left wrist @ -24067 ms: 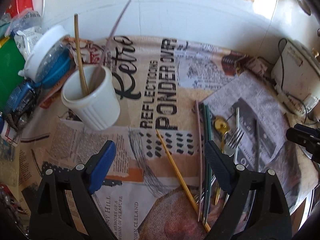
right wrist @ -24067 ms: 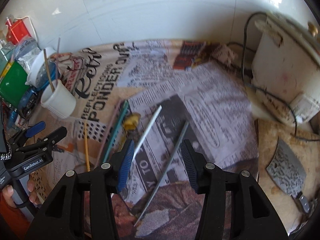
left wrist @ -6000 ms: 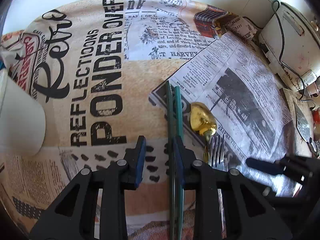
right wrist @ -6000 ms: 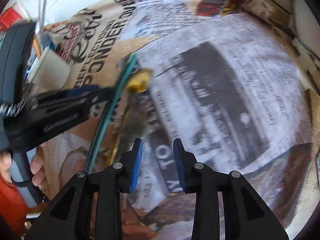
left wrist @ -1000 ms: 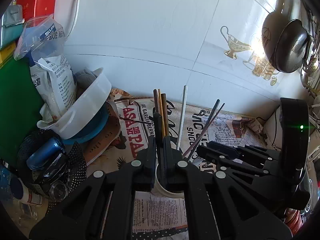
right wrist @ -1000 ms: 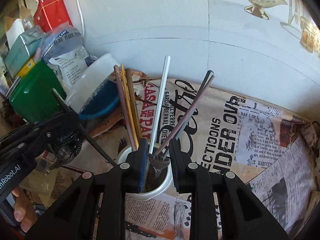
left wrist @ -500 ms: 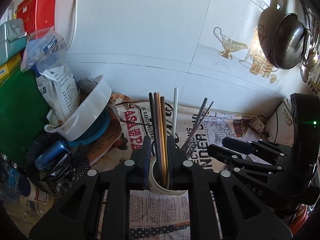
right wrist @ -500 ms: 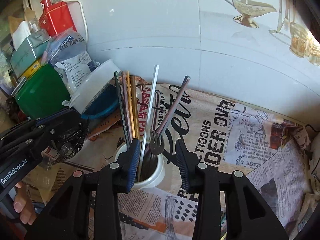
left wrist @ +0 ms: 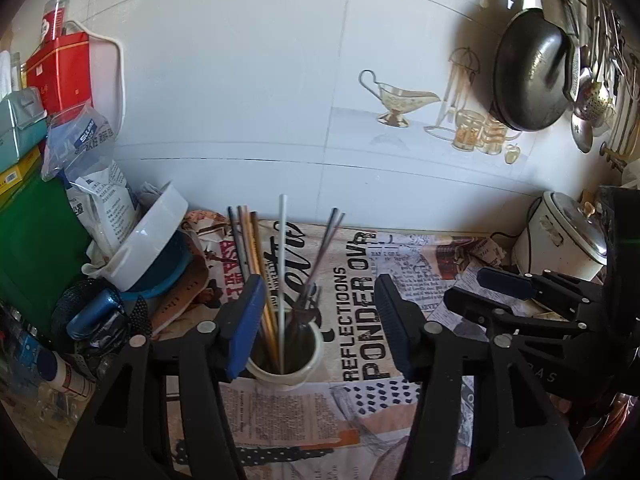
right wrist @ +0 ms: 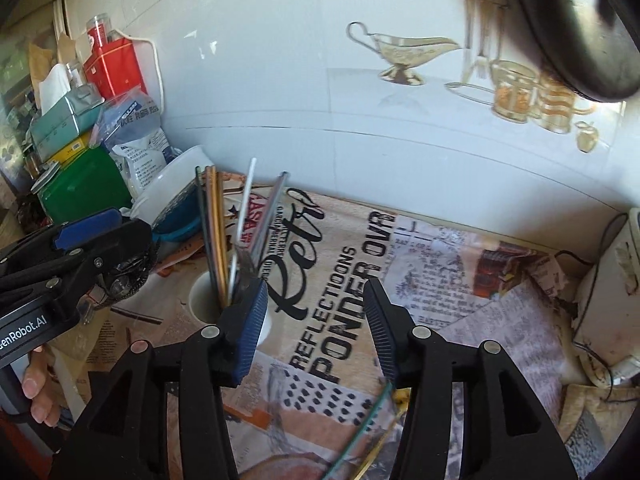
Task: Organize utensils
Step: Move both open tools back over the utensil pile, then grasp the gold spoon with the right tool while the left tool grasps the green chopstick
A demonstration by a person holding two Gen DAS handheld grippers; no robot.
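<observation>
- At far left, a green box [left wrist: 28, 236] and a tilted white tub [left wrist: 148, 240] crowd the wall.
- The left claw [left wrist: 316, 320] hangs with its jaws spread wide and empty, just above a white cup [left wrist: 286, 372] on the table [left wrist: 360, 420], which is covered in newsprint-patterned cloth.
- The cup holds upright chopsticks [left wrist: 256, 264], a white stick [left wrist: 282, 272] and a fork [left wrist: 308, 300].
- The right claw [right wrist: 316, 320] is also wide open and empty, its left finger just beside the cup.
- A green chopstick [right wrist: 364, 424] lies on the table below it.
- At far right, a white cooker [left wrist: 560, 236] stands.
</observation>
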